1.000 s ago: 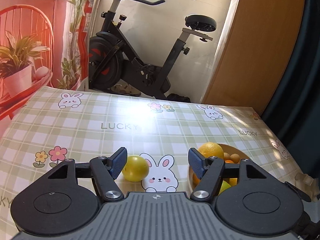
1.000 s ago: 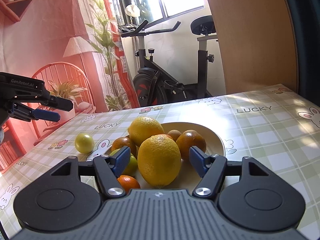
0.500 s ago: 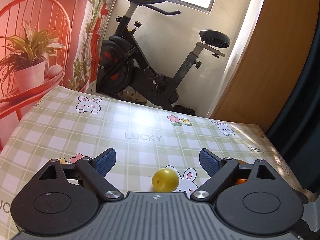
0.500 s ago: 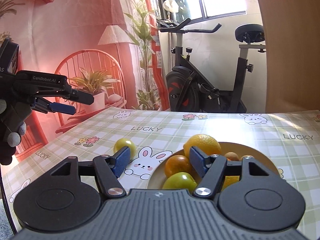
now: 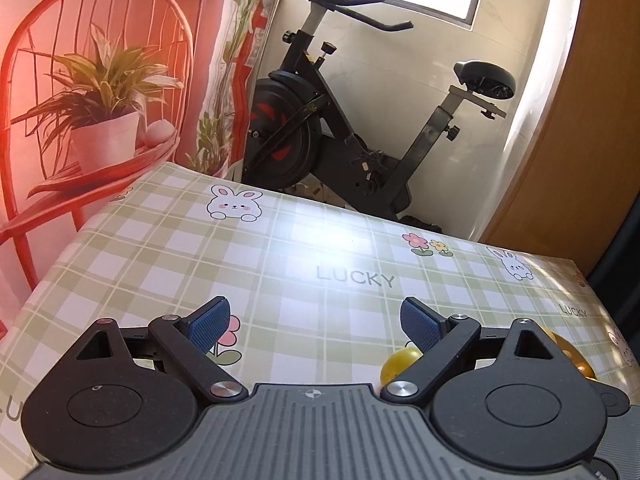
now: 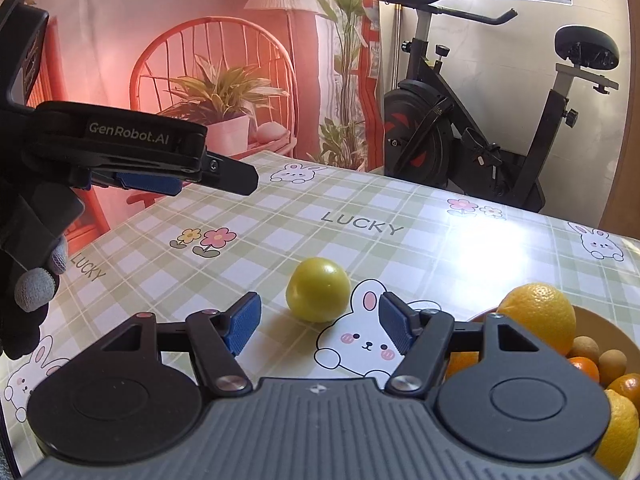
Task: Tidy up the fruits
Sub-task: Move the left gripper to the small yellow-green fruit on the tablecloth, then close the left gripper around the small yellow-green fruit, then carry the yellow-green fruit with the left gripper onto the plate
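Your right tool is hovering spread and empty just short of the yellow-green fruit, which is lying on the surface left of the fruit bowl. Your left tool is standing wide, empty, left of that fruit

"GenRobot.AI" stood in pale letters on the black side of the left claw, seen from the right wrist view. "LUCKY" was printed in grey capitals on the checked tablecloth of the tabletop: once mid-cloth, once near its left edge. In the left wrist view the tablecloth carried "LUCKY" at centre and again smaller at the far right; cut-off letters "LU" showed at lower left.
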